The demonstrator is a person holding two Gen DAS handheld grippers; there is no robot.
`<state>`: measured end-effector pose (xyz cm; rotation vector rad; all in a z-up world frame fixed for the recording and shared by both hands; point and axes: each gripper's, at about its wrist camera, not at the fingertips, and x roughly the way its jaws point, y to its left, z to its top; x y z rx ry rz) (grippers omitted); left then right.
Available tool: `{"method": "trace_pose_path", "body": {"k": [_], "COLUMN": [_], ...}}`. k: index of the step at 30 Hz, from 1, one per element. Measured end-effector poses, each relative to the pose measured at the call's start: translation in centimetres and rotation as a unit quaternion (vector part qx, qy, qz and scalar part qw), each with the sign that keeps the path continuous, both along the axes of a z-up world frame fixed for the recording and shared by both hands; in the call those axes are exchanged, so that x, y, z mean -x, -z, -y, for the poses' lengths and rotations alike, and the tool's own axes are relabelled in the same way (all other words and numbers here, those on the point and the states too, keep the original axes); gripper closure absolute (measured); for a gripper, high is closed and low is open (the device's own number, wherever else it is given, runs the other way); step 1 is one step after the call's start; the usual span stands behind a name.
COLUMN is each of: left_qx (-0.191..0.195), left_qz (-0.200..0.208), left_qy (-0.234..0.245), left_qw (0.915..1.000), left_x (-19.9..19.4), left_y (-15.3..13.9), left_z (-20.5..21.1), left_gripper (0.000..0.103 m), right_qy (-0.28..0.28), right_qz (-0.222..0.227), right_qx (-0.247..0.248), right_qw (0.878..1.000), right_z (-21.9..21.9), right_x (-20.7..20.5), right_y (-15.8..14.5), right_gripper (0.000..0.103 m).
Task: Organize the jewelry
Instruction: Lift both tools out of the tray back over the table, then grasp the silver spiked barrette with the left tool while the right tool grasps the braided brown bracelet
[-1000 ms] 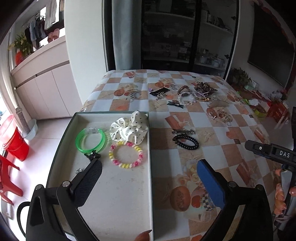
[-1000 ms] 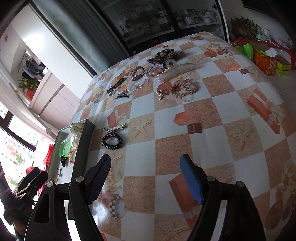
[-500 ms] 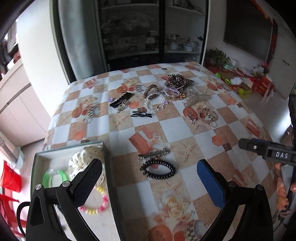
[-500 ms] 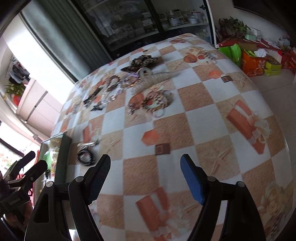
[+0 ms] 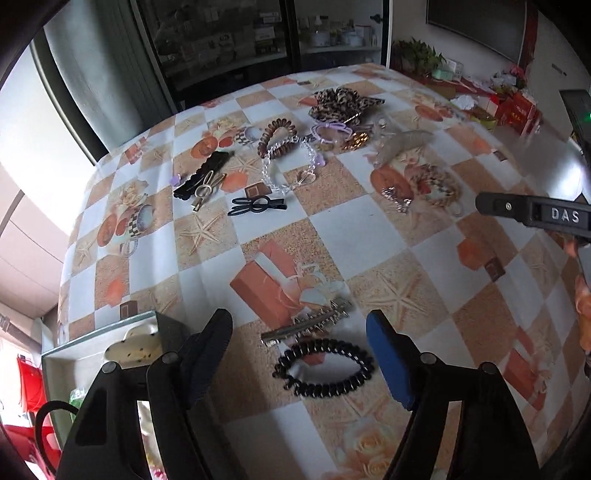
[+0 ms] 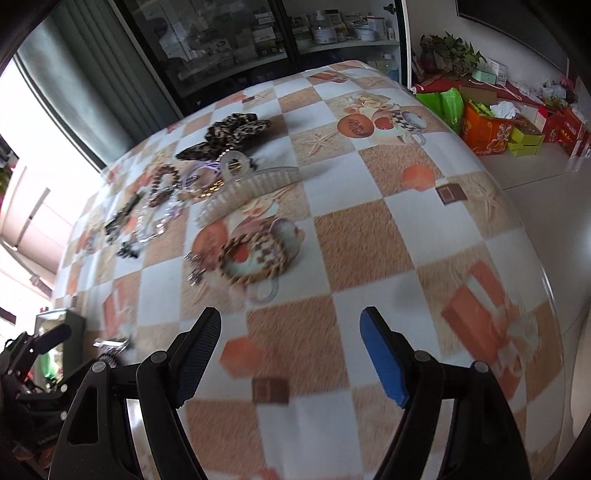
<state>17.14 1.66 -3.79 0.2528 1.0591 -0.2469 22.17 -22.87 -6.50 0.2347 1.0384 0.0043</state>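
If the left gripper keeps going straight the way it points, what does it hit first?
Probably the black spiral hair tie, lying between the open left gripper fingers, with the silver toothed clip just beyond it. Depth is uncertain in the fisheye.

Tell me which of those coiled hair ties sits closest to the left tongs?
The black spiral hair tie, lying right between the open left tongs. The brown spiral one lies far back among the pile.

A checked tablecloth (image 5: 369, 236) with starfish and cup prints covers the table. Behind stands a dark glass cabinet (image 6: 280, 33). Colourful boxes (image 6: 491, 129) and a potted plant (image 6: 448, 51) are at right.
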Motion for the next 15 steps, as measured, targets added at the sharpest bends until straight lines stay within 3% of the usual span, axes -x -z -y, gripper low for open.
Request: {"method": "trace_pose_path", "body": {"k": [10, 15], "left_qx": [-0.019, -0.008], "left_qz": [-0.041, -0.049], "left_qy": [-0.005, -0.010], "left_qw": [0.9990, 0.9987], "left_x": [-1.9, -2.1], "left_y": [2.6, 2.9], "left_z": [0.2, 0.0], "left_gripper": [0.025, 0.025], "right_qy": [-0.007, -0.032], "right_qz": [0.007, 0.016], "right_qx": [0.064, 0.107], "right_qw": [0.998, 0.994], "right_z": [-1.0, -2.7], "right_x": [-3.4, -3.7], "right_y": [1.4, 1.7], "right_gripper": [0.043, 0.050]}}
